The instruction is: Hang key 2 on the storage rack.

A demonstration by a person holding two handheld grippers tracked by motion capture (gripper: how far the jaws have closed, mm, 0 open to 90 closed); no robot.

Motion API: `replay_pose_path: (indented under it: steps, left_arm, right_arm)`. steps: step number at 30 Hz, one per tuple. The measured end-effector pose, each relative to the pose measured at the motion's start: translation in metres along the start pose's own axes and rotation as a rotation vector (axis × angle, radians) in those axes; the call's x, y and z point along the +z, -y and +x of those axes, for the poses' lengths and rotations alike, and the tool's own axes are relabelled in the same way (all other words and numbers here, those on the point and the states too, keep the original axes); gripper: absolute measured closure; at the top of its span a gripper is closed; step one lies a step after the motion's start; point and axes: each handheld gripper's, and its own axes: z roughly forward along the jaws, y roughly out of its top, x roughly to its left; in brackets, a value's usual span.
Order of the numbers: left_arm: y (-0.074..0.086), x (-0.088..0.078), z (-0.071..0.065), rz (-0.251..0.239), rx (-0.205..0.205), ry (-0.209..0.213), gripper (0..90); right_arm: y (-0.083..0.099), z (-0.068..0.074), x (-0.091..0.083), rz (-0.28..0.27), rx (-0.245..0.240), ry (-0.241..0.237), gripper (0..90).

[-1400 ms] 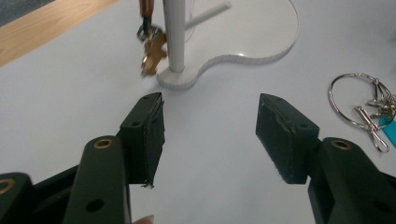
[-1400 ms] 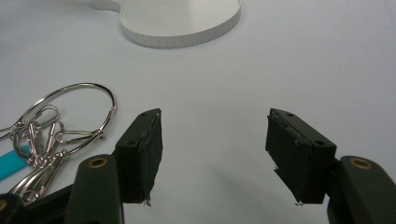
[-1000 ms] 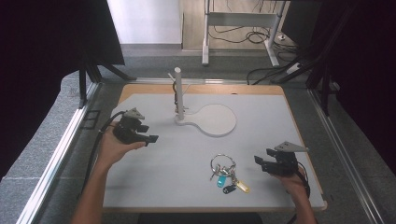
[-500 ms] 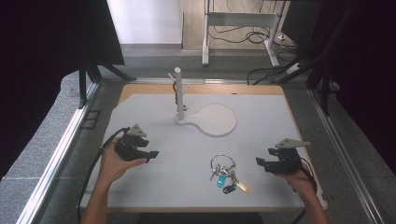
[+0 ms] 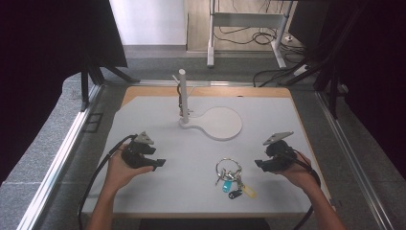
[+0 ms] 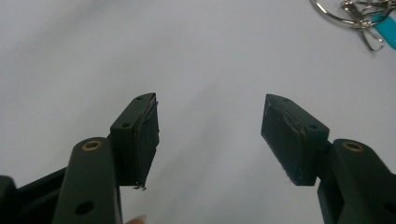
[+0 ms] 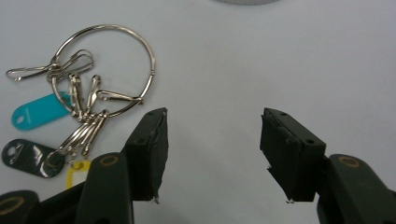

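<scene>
A big metal key ring with several clips and teal, dark and yellow tags lies on the white board, front centre. My right gripper stands open just to the right of it, jaws wide apart over bare board. On the left side, my left gripper is open too, nothing between its jaws; the key ring shows far off at the top right of its view. A white post on a round flat base stands at the back.
The board rests on a wooden table with metal rails along both sides. Cables trail from both grippers toward the front edge. Black curtains hang on the left and right, and a desk frame with cables stands on the floor behind.
My left gripper has come back toward the front edge and slightly right. The right gripper has barely shifted. Both stay open.
</scene>
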Motion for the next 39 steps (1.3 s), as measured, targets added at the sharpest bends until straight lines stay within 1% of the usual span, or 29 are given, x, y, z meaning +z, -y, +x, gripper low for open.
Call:
replay_pose_path:
  steps: [2,4,5,6,7,8,9,10,12,15,19,22,23,25,28,29,32,35,37,38,39]
  left_arm:
    - [0.002,-0.002,-0.001,-0.007,-0.002,0.003,37.4]
    - [0.006,-0.004,0.0,-0.01,-0.012,0.01,37.5]
    - [0.006,-0.004,0.0,-0.01,-0.012,0.01,37.5]
    - [0.008,-0.005,0.0,-0.01,-0.014,0.008,37.5]
    - [0.01,-0.007,0.001,-0.014,-0.021,0.006,37.5]
    - [0.01,-0.007,0.001,-0.014,-0.021,0.006,37.5]
    - [0.012,-0.009,0.003,-0.02,-0.026,0.008,37.5]
    - [0.012,-0.01,0.003,-0.024,-0.029,0.009,37.5]
    - [0.014,-0.011,0.004,-0.024,-0.028,0.003,37.6]
    - [0.016,-0.011,0.006,-0.027,-0.034,0.007,37.6]
    - [0.02,-0.009,0.008,-0.024,-0.05,0.008,37.6]
    - [0.02,-0.009,0.008,-0.022,-0.053,0.008,37.8]
    - [0.02,-0.008,0.008,-0.018,-0.051,0.006,37.8]
    - [0.019,-0.005,0.007,-0.003,-0.045,0.005,37.8]
    - [0.02,-0.004,0.006,0.002,-0.042,0.005,37.7]
    - [0.02,-0.004,0.005,0.003,-0.043,0.005,37.7]
    - [0.021,-0.005,0.005,0.0,-0.047,0.005,37.7]
    - [0.022,-0.005,0.004,0.0,-0.047,0.006,37.7]
    - [0.022,-0.004,0.004,0.008,-0.045,0.006,37.7]
    - [0.022,-0.003,0.004,0.01,-0.047,0.008,37.7]
    - [0.023,-0.003,0.004,0.01,-0.046,0.007,37.6]
  right_arm:
    - [-0.007,0.004,0.0,0.028,-0.02,0.001,43.5]
    - [-0.016,0.009,0.003,0.052,-0.028,-0.015,45.3]
    - [-0.016,0.009,0.003,0.052,-0.028,-0.015,45.3]
    - [-0.019,0.01,0.005,0.064,-0.033,-0.023,46.0]
    - [-0.028,0.015,0.012,0.107,-0.039,-0.038,48.0]
    - [-0.028,0.015,0.012,0.107,-0.039,-0.038,48.0]
    - [-0.034,0.019,0.02,0.139,-0.041,-0.044,49.5]
    - [-0.038,0.02,0.024,0.154,-0.045,-0.05,50.1]
    - [-0.043,0.022,0.033,0.179,-0.051,-0.052,51.2]
    - [-0.05,0.025,0.046,0.221,-0.066,-0.05,53.3]
    - [-0.055,0.027,0.06,0.265,-0.063,-0.057,56.4]
    - [-0.057,0.029,0.067,0.28,-0.06,-0.063,57.9]
    - [-0.057,0.029,0.067,0.28,-0.06,-0.063,57.9]
    - [-0.059,0.032,0.075,0.301,-0.053,-0.063,60.4]
    - [-0.059,0.033,0.078,0.315,-0.057,-0.062,61.5]
    - [-0.059,0.035,0.081,0.338,-0.058,-0.054,63.5]
    - [-0.06,0.038,0.084,0.355,-0.054,-0.05,67.2]
    - [-0.062,0.04,0.084,0.365,-0.057,-0.037,68.3]
    - [-0.063,0.042,0.085,0.375,-0.042,-0.033,72.2]
    - [-0.063,0.043,0.086,0.379,-0.019,-0.038,76.9]
    - [-0.062,0.043,0.085,0.378,-0.014,-0.039,78.6]
